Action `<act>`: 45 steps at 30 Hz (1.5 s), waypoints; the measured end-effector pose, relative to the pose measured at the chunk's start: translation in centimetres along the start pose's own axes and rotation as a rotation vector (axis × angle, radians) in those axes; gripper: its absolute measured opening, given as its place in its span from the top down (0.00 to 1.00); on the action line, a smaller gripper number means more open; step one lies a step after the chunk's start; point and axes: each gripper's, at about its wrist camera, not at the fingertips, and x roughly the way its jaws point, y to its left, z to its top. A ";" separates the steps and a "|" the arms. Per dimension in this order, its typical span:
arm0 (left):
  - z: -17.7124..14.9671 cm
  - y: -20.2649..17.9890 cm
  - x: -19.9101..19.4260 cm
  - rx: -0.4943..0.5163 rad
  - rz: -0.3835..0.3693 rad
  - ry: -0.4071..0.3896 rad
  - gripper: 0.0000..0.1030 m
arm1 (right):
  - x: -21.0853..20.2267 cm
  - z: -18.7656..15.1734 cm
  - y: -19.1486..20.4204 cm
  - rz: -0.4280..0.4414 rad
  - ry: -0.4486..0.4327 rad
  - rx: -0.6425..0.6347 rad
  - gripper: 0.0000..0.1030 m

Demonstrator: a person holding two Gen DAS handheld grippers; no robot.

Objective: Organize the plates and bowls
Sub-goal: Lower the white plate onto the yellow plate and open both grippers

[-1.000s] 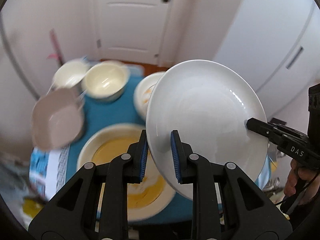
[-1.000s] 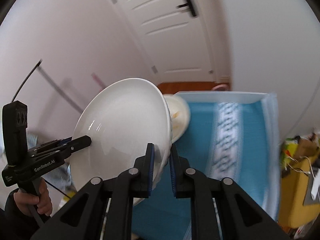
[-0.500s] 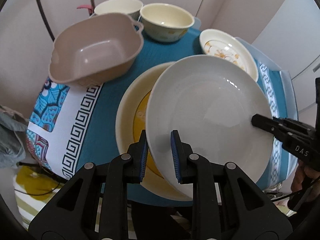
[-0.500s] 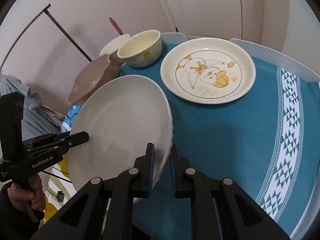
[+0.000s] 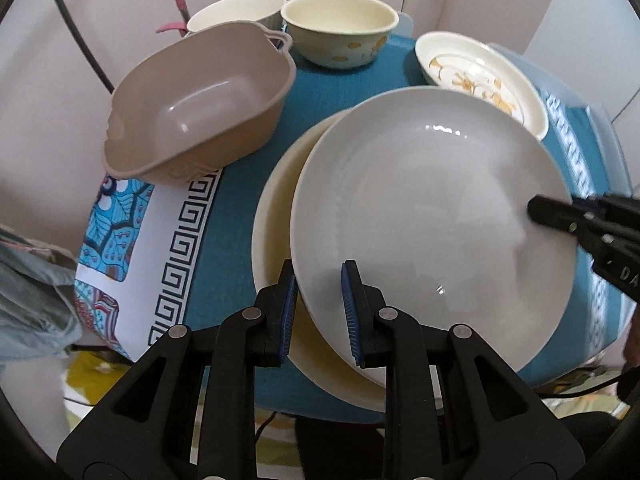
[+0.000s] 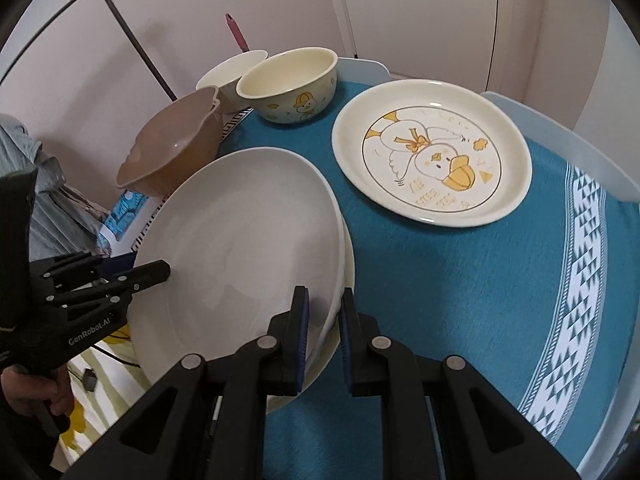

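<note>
Both claws, left claw (image 5: 319,280) and right claw (image 6: 323,304), clamping white plate (image 5: 432,208) rim

place: home, looks like small dining corner in a flat
worktop (image 6: 460,280): small, w/ teal woven cloth, white geometric border
tableware: kids' duck plate (image 6: 432,152), duck bowl (image 6: 290,84), white plate (image 6: 240,240), pink basin (image 5: 200,104) – household stuff, not lab/shop
door (image 6: 420,12): white panelled interior door w/ black handle, right behind worktop
walls: plain pale pink, domestic
floor: wood strip by door, yellow patterned mat (image 5: 88,376) + cables under worktop
misc: black metal rack tube (image 6: 132,36), grey clothing (image 5: 28,272) at left edge
</note>
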 end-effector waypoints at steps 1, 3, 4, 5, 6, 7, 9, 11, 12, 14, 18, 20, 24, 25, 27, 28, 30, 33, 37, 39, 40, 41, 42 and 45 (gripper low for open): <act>-0.1 -0.1 0.1 0.003 0.004 0.004 0.81 | 0.1 0.0 0.1 -0.008 -0.001 -0.008 0.87; -0.1 -0.2 0.2 0.007 0.009 0.002 0.81 | 0.1 0.0 0.0 -0.020 -0.002 -0.017 0.87; 0.0 -0.3 0.2 0.009 0.013 0.001 0.81 | 0.1 0.0 0.0 -0.019 -0.003 -0.016 0.87; 0.1 -0.3 0.1 0.013 0.018 -0.001 0.81 | 0.1 0.0 -0.1 -0.020 -0.002 -0.016 0.87; 0.2 -0.3 0.1 0.015 0.024 -0.003 0.81 | 0.1 0.0 -0.1 -0.023 -0.003 -0.018 0.87; 0.2 -0.4 0.1 0.019 0.031 -0.006 0.81 | 0.1 -0.1 -0.1 -0.028 -0.003 -0.023 0.87; 0.4 -0.7 0.2 0.038 0.059 -0.010 0.81 | 0.1 -0.1 -0.1 -0.034 -0.002 -0.033 0.87; 0.3 -1.0 0.2 0.051 0.080 -0.011 0.81 | 0.1 -0.2 0.0 -0.037 -0.002 -0.041 0.87; 0.3 -1.1 0.2 0.058 0.091 -0.010 0.81 | 0.1 -0.2 0.1 -0.039 -0.003 -0.046 0.87; 0.3 -1.4 0.2 0.073 0.117 -0.010 0.81 | 0.2 -0.1 0.2 -0.044 -0.002 -0.061 0.87; 0.3 -1.8 0.2 0.097 0.155 -0.009 0.81 | 0.2 -0.2 0.4 -0.056 -0.004 -0.084 0.87; 0.3 -2.1 0.3 0.115 0.181 -0.013 0.81 | 0.3 -0.3 0.6 -0.062 -0.003 -0.097 0.87; 0.2 -2.9 0.2 0.160 0.254 -0.025 0.81 | 0.3 -0.4 1.0 -0.080 -0.006 -0.132 0.87; 0.1 -2.9 0.3 0.165 0.265 -0.025 0.81 | 0.3 -0.4 1.1 -0.082 -0.006 -0.141 0.87; 0.1 -3.0 0.3 0.172 0.280 -0.031 0.81 | 0.4 -0.4 1.2 -0.080 -0.007 -0.146 0.87; 0.1 -3.0 0.3 0.177 0.289 -0.031 0.81 | 0.4 -0.4 1.2 -0.080 -0.007 -0.148 0.87; 0.2 -2.9 0.4 0.182 0.303 -0.032 0.81 | 0.4 -0.4 1.4 -0.068 -0.007 -0.153 0.87; 0.3 -2.9 0.4 0.185 0.301 -0.032 0.81 | 0.5 -0.5 1.5 -0.079 -0.008 -0.160 0.87; 0.1 -3.0 0.4 0.185 0.308 -0.033 0.81 | 0.5 -0.4 1.4 -0.075 -0.008 -0.157 0.87; 0.2 -3.0 0.4 0.183 0.303 -0.032 0.81 | 0.5 -0.4 1.4 -0.076 -0.008 -0.158 0.87; 0.2 -2.9 0.4 0.180 0.298 -0.026 0.81 | 0.5 -0.4 1.4 -0.073 -0.007 -0.154 0.87; 0.3 -2.8 0.2 0.174 0.290 -0.023 0.81 | 0.4 -0.4 1.3 -0.065 -0.008 -0.142 0.87; 0.4 -2.8 -0.1 0.167 0.288 -0.026 0.81 | 0.1 -0.4 1.1 -0.057 -0.015 -0.123 0.87; 1.0 -2.5 -2.0 0.137 0.285 -0.055 0.81 | -1.1 -0.2 0.6 -0.051 -0.039 -0.093 0.87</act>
